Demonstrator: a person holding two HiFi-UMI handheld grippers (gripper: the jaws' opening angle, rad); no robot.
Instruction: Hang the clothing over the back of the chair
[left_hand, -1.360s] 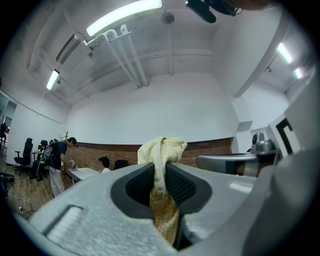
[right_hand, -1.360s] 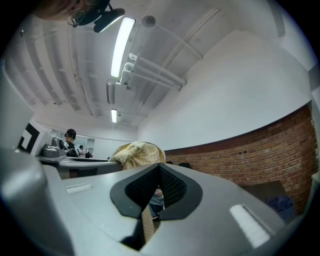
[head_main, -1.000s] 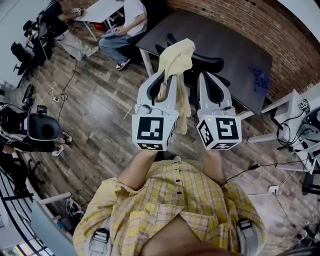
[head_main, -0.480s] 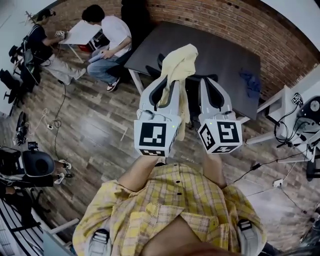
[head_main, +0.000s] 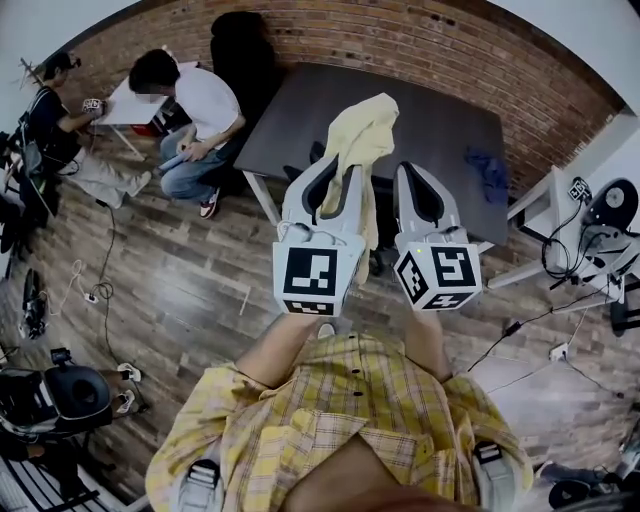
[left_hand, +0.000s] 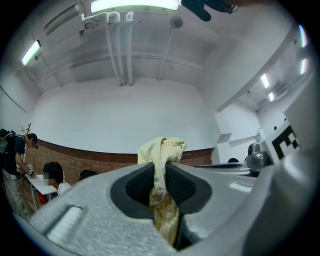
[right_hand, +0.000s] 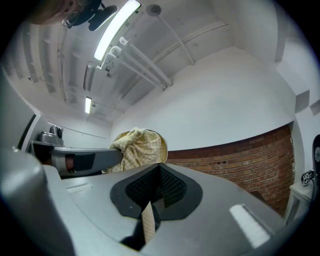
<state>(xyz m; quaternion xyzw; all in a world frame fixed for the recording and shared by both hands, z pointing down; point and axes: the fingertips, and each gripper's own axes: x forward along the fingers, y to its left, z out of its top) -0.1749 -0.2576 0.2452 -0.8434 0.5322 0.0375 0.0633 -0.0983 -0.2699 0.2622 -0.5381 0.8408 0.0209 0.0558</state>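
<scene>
A pale yellow checked garment (head_main: 365, 128) is bunched above my left gripper (head_main: 338, 168), which is shut on it; a fold runs down between its pads (left_hand: 161, 162). The rest of the cloth hangs between the two grippers. My right gripper (head_main: 407, 172) is raised level beside it, shut, with a thin strip of the same cloth (right_hand: 147, 222) caught low between its jaws (right_hand: 160, 167). The bunched garment (right_hand: 137, 147) shows to its left. The black chair (head_main: 384, 222) stands just beyond, mostly hidden behind the grippers, in front of a dark table (head_main: 420, 105).
A blue cloth (head_main: 487, 165) lies on the dark table. Two people sit at a small white table (head_main: 125, 100) at the back left. A brick wall runs behind. White desks with gear (head_main: 590, 235) stand at the right; cables lie on the wood floor.
Both grippers have carried the garment forward toward the chair and table, a little higher. The grip on the cloth is unchanged. The chair is now more hidden behind them.
</scene>
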